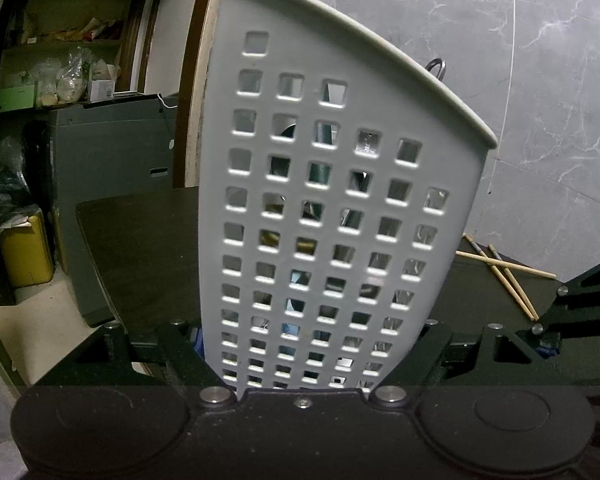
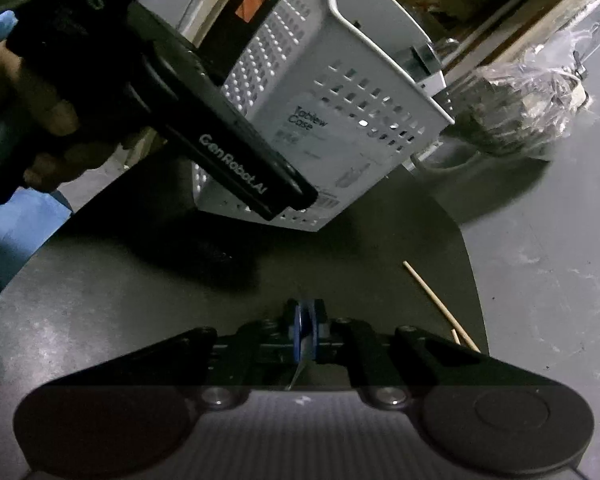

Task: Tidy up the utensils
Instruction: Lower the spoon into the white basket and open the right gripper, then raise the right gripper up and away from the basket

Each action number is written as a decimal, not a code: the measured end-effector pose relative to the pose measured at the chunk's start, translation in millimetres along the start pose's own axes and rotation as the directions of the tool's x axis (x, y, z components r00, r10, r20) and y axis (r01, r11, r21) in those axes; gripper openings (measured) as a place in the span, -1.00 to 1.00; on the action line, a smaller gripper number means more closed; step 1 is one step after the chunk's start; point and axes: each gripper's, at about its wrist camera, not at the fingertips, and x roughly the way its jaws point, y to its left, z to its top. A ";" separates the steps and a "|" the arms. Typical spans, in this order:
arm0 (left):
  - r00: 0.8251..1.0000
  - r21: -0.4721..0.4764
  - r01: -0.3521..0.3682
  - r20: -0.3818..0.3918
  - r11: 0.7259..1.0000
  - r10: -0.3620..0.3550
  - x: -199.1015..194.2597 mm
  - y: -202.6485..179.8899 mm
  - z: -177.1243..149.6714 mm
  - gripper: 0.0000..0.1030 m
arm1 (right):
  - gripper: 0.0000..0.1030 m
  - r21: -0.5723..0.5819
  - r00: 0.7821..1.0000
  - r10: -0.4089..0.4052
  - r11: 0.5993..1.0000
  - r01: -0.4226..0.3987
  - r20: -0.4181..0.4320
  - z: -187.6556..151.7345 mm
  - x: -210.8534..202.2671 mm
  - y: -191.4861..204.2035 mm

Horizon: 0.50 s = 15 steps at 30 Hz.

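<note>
Black hand-held gripper [image 2: 305, 334], blue pads, silver screws

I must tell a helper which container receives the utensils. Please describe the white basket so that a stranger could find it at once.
Start from the dark round table. On it stands the white plastic basket, held between the fingers of the left gripper. Its walls are pierced with rows of square holes, unlike the thin wooden chopsticks lying beside it.

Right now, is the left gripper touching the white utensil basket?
Touching. The left wrist view shows the left gripper with both fingers pressed against the sides of the white utensil basket, clamping its lower part.
</note>
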 end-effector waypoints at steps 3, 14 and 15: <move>1.000 -0.001 0.000 0.000 1.000 0.000 -0.4 0.0 -0.3 0.57 | -0.94 0.080 1.000 0.013 0.997 -0.011 -0.020 -0.6 3.8 -11.1; 1.000 -0.002 -0.001 -0.002 1.000 0.001 1.2 0.5 -0.3 0.56 | -0.96 0.330 0.995 0.091 0.941 -0.072 -0.042 -13.7 15.4 -60.2; 1.000 -0.001 -0.001 -0.002 1.000 0.001 1.4 0.4 -0.3 0.57 | -0.96 0.346 0.994 0.098 0.935 -0.077 -0.044 -14.2 17.2 -63.5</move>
